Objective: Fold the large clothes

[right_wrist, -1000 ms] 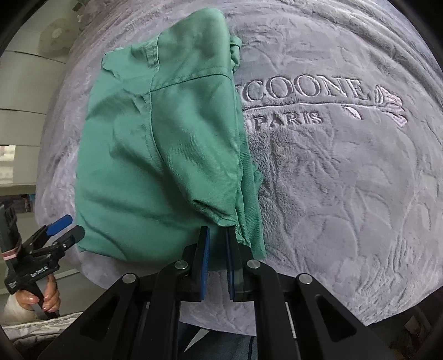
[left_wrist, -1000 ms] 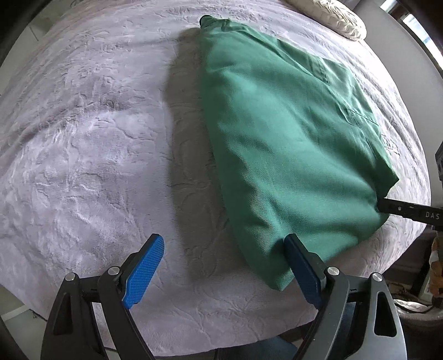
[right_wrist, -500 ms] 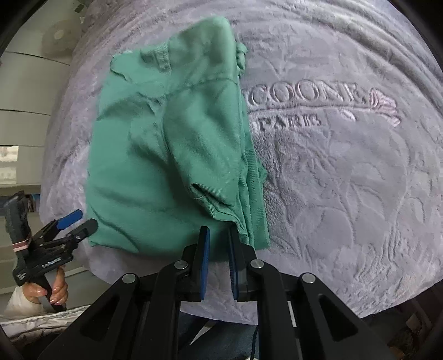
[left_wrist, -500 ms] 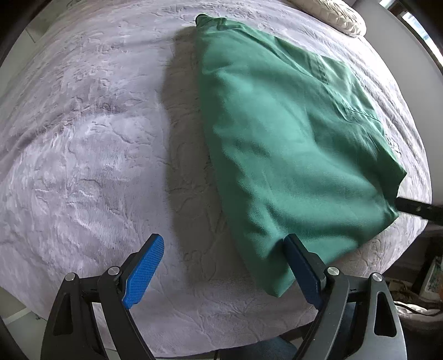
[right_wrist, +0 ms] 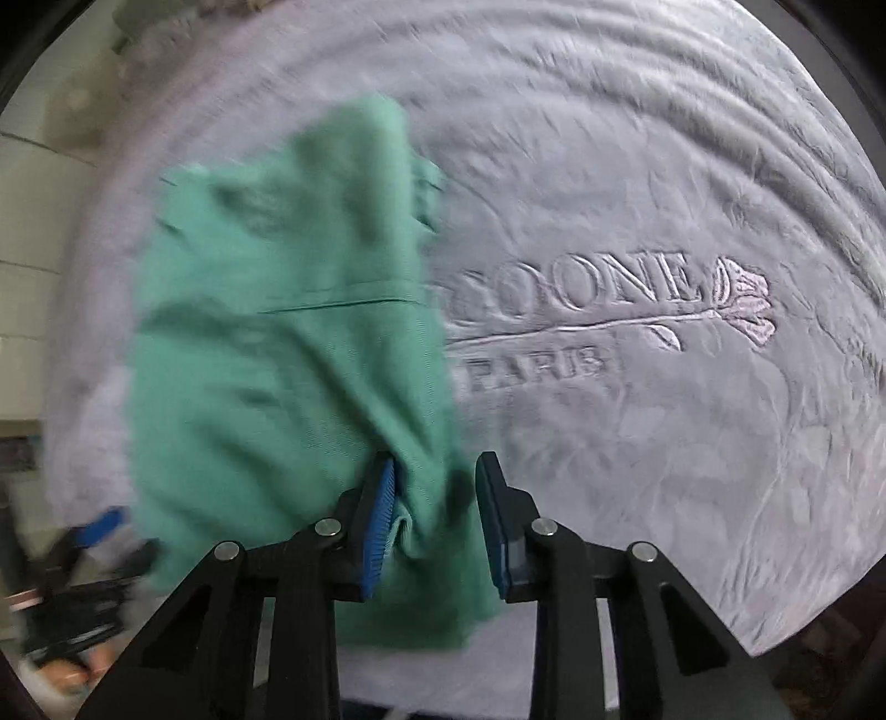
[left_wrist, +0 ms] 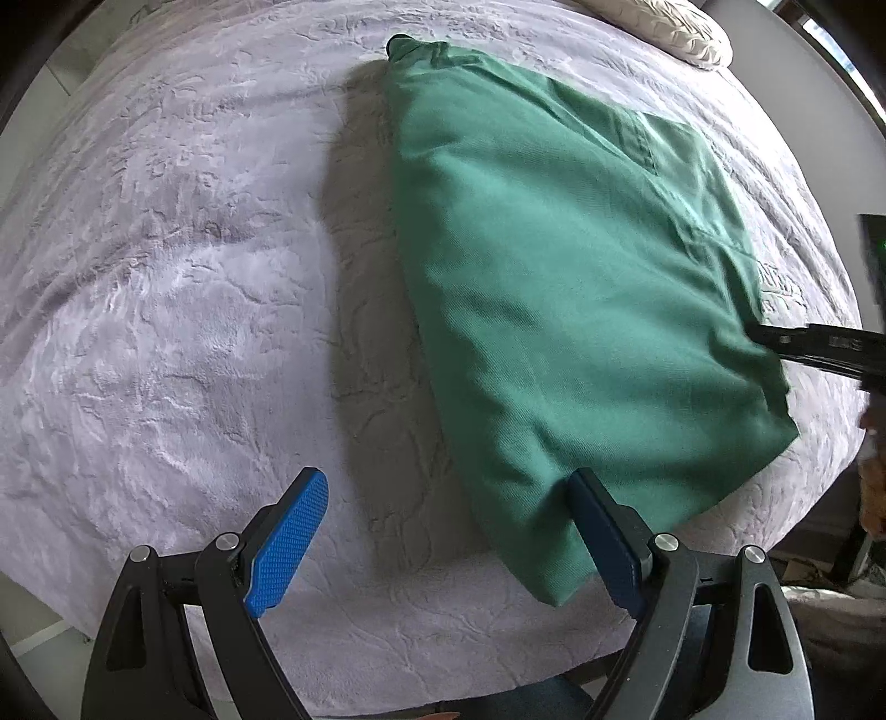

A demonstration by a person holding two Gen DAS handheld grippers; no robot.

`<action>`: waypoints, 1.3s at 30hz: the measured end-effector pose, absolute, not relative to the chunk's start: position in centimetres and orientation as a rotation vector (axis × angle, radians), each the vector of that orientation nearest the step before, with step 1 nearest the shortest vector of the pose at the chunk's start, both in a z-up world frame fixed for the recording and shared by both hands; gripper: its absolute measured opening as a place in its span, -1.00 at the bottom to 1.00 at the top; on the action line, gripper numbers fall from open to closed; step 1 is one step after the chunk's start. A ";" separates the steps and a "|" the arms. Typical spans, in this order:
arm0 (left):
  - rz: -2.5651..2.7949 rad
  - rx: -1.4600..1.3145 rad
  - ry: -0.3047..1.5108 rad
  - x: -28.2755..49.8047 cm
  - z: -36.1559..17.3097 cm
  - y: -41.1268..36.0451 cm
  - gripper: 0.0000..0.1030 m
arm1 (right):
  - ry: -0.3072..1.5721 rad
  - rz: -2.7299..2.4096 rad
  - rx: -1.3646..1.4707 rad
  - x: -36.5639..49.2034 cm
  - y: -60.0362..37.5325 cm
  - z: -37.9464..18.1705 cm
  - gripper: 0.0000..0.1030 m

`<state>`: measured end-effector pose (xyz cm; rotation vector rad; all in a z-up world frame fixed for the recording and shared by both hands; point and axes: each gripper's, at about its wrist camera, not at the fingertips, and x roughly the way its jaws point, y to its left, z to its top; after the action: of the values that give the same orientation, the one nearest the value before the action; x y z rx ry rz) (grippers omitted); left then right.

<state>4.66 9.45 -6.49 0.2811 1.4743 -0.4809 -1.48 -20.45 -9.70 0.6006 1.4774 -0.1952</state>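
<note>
A green garment lies folded into a long panel on the grey bedspread. My left gripper is open above the bed's near edge, and its right finger touches the garment's near corner. In the right wrist view the garment is blurred by motion. My right gripper is open, and the garment's edge lies between its fingers. The right gripper also shows at the garment's right edge in the left wrist view. The left gripper shows blurred at the lower left of the right wrist view.
The bedspread carries embossed lettering right of the garment. A cream pillow lies at the far corner. Floor clutter shows past the bed's right edge.
My right gripper was shut on the garment's edge and has opened, letting the cloth go. The right wrist view has shifted and blurred. My left gripper has stayed open near the corner.
</note>
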 end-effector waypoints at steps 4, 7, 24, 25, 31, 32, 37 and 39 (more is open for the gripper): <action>-0.470 0.280 1.459 4.6 -6.2 9.7 0.73 | 1.469 -0.200 0.647 -1.7 -21.1 -9.5 -0.34; -0.459 0.267 1.454 4.6 -6.1 10.0 0.73 | 1.453 -0.185 0.639 -2.3 -21.4 -7.8 -0.27; -0.429 0.283 1.421 6.6 -3.0 8.4 1.00 | 1.401 -0.183 0.572 -2.3 -18.3 -1.8 0.35; -0.417 0.291 1.407 6.6 -2.7 8.1 1.00 | 1.404 -0.192 0.555 -2.0 -18.0 -1.6 0.38; -0.367 0.313 1.342 7.1 -0.7 7.0 1.00 | 1.414 -0.226 0.455 -0.6 -16.7 -0.1 0.57; -0.362 0.318 1.338 7.2 -0.5 7.0 1.00 | 1.407 -0.234 0.436 -0.5 -16.5 0.2 0.59; -0.346 0.343 1.313 7.2 0.2 6.3 1.00 | 1.374 -0.259 0.389 -0.2 -15.7 1.0 0.99; -0.341 0.351 1.313 7.1 0.2 6.1 1.00 | 1.373 -0.258 0.385 -0.1 -15.5 1.0 1.00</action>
<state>7.12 6.13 0.16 0.3505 1.3133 -0.3407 -0.14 -15.53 1.03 0.3848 1.3731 -0.2581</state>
